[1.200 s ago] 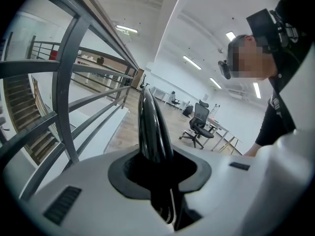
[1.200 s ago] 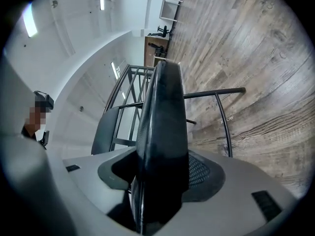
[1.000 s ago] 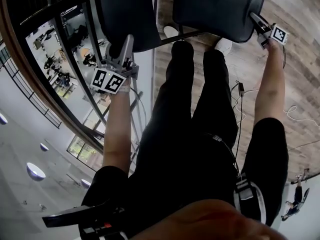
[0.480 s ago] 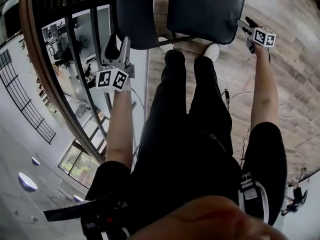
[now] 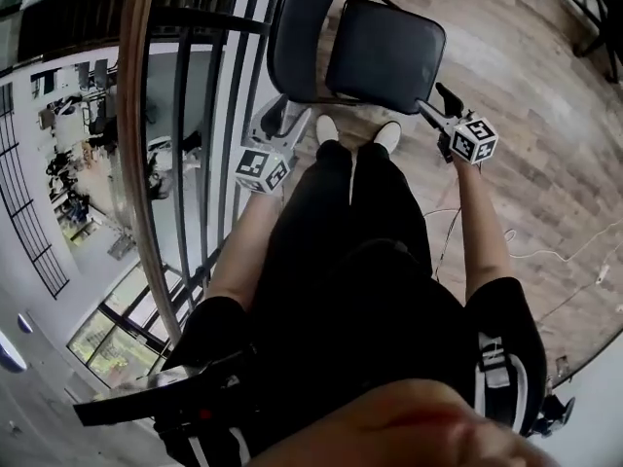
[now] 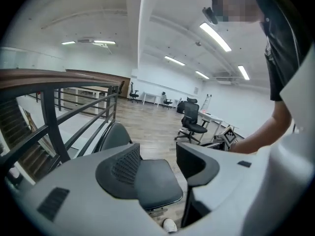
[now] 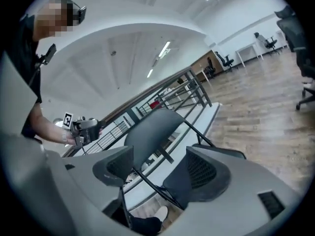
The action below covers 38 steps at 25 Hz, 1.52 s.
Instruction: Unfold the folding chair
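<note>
Chair (image 5: pixel 352 47) stands open at your feet, hard by the railing (image 5: pixel 134 163).
Both sets of jaws are apart. Your right gripper (image 7: pixel 158 168) has the seat (image 7: pixel 178 183) corner between its pads (a frame tube crosses there too). Your left gripper (image 6: pixel 160 165) holds nothing. Railing bars crowd your left arm, and an office chair (image 6: pixel 193 119) stands well off.

Both arms stretched fwd & down — L tool (image 5: pixel 283 118) and R tool (image 5: pixel 438 106) each w/ jaws apart.
</note>
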Each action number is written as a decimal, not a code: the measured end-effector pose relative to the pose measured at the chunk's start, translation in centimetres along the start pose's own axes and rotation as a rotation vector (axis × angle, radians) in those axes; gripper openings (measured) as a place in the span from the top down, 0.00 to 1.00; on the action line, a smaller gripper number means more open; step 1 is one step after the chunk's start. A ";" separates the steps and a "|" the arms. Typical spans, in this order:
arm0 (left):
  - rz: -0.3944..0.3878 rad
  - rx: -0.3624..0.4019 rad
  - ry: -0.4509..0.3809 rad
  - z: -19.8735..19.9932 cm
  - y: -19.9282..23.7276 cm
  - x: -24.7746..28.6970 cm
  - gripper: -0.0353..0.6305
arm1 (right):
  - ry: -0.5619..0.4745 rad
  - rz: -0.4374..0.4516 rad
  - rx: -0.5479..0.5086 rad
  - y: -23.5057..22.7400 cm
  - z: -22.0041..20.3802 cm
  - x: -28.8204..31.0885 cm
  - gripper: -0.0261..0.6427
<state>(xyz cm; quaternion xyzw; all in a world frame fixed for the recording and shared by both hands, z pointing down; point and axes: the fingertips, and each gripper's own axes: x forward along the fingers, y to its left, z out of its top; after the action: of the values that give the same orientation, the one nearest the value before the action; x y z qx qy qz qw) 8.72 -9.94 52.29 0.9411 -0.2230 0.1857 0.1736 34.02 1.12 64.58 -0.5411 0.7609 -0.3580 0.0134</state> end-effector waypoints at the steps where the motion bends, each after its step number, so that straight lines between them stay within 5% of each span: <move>1: -0.034 0.003 0.000 0.9 -1.0 -0.3 0.60 | -0.021 0.009 -0.028 2.6 1.5 -0.7 0.45; 7: -0.265 0.015 -0.063 7.4 -6.8 -2.5 0.64 | -0.124 0.104 -0.182 17.2 10.1 -2.4 0.47; 14: -0.474 0.109 -0.217 15.1 -13.1 -3.2 0.78 | -0.254 0.135 -0.328 26.5 18.8 -5.1 0.58; 19: -0.525 0.143 -0.287 19.1 -13.5 -4.6 0.94 | -0.370 0.073 -0.375 30.1 22.4 -6.5 0.95; 38: -0.578 0.211 -0.305 19.9 -11.8 -7.3 0.94 | -0.382 -0.023 -0.533 34.3 23.0 -4.0 0.95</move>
<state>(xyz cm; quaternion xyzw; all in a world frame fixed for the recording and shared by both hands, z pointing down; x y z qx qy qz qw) 13.77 -5.57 28.92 0.9951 0.0501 0.0078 0.0852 17.14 -2.33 26.82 -0.5915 0.8053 -0.0385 0.0096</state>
